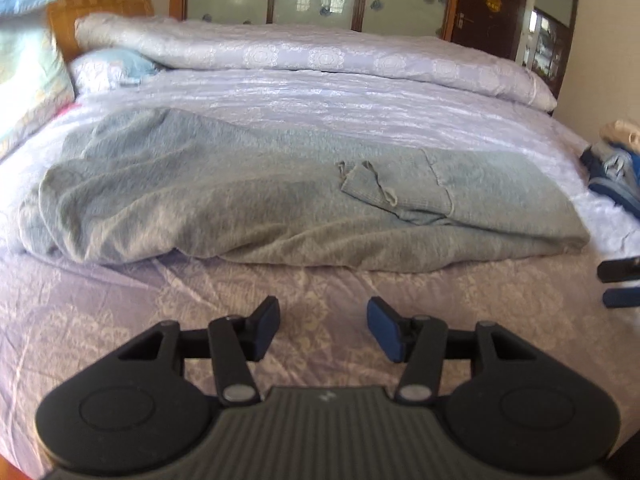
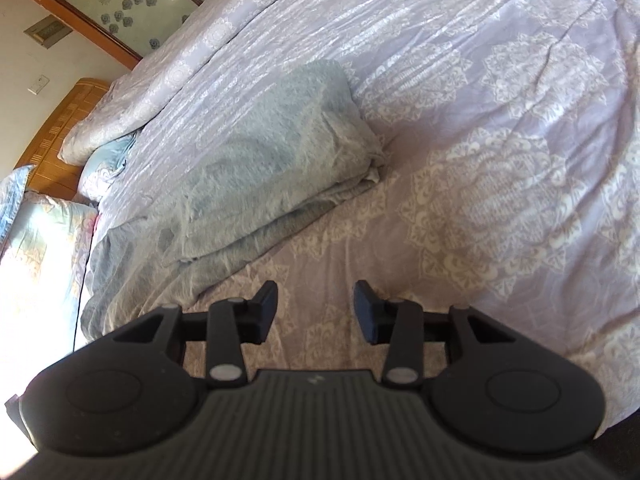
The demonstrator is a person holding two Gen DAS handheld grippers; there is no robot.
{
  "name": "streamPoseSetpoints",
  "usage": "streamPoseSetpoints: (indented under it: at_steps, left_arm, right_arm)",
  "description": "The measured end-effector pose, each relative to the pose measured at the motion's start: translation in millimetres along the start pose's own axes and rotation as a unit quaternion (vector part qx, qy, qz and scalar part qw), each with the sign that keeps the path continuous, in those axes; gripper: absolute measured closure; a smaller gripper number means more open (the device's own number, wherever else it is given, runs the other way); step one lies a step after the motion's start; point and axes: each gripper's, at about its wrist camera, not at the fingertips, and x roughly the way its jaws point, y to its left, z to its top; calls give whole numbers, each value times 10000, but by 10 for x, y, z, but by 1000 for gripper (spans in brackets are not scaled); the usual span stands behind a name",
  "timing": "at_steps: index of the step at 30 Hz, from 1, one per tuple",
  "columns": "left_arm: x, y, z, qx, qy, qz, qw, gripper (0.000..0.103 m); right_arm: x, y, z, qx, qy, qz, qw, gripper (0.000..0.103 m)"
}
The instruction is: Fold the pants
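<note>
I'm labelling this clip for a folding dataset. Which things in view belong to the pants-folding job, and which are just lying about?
Part of the job:
- grey pants, lying folded lengthwise on the bed
- left gripper, fingers open, empty
- right gripper, fingers open, empty

Just lying about:
- lilac bedsheet
- rolled quilt
- pillows
- blue clothes pile
- wooden headboard

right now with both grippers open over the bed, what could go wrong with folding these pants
1. The pants lie bunched and uneven at one end, so a fold from here may come out crooked.
2. The drawstring lies loose on top and could snag a finger of the left gripper.
3. The bedsheet under the pants is wrinkled, so the right gripper might pinch sheet along with cloth at the edge.
</note>
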Motion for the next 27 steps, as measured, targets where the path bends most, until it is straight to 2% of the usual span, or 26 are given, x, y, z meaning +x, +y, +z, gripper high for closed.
streamPoseSetpoints:
  at_steps: [4, 6, 8, 10, 12, 15, 16, 19, 21, 22, 23, 25, 27]
  left_arm:
    - [-94, 307, 101, -759, 37, -214, 9969, 52]
    - [-158, 511, 174, -1136, -13, -215, 9933, 49]
    - [-208, 746, 234, -1553, -81, -181, 9877, 28]
    - [-206, 1011, 271, -2084, -113, -174, 9778, 22]
    - [-120, 1282, 291, -2660, 46, -272, 9636, 22]
    - [26, 1537, 311, -3276, 177, -432, 9436, 22]
    - [70, 1581, 322, -3398, 181, -482, 9391, 21]
    - [202, 1663, 352, -3714, 101, -613, 9264, 9]
    - [266, 1649, 395, -3747, 58, -536, 9256, 9]
    - [294, 1624, 424, -3686, 52, -439, 9285, 16]
    - [329, 1593, 459, -3602, 69, -325, 9323, 39]
    - [415, 1549, 500, -3434, 196, -113, 9389, 62]
    - [439, 1529, 507, -3402, 235, -73, 9400, 81]
  right_arm:
    - [-52, -56, 78, 122, -212, 17, 9997, 57]
    - [-93, -145, 143, 312, -382, 52, 9988, 53]
    - [-146, -258, 208, 475, -587, 23, 9971, 51]
    - [-207, -383, 258, 650, -824, 26, 9945, 43]
    - [-246, -509, 305, 786, -1034, 30, 9915, 36]
    - [-217, -662, 410, 926, -1180, 95, 9886, 35]
    - [-181, -696, 454, 964, -1173, 148, 9883, 35]
    - [-11, -745, 587, 1076, -1055, 365, 9879, 34]
    - [136, -703, 675, 1032, -984, 427, 9889, 33]
    - [211, -669, 708, 958, -945, 477, 9897, 33]
    - [284, -597, 738, 860, -899, 526, 9908, 33]
    - [416, -453, 800, 626, -845, 593, 9927, 31]
    - [527, -278, 809, 267, -718, 586, 9953, 31]
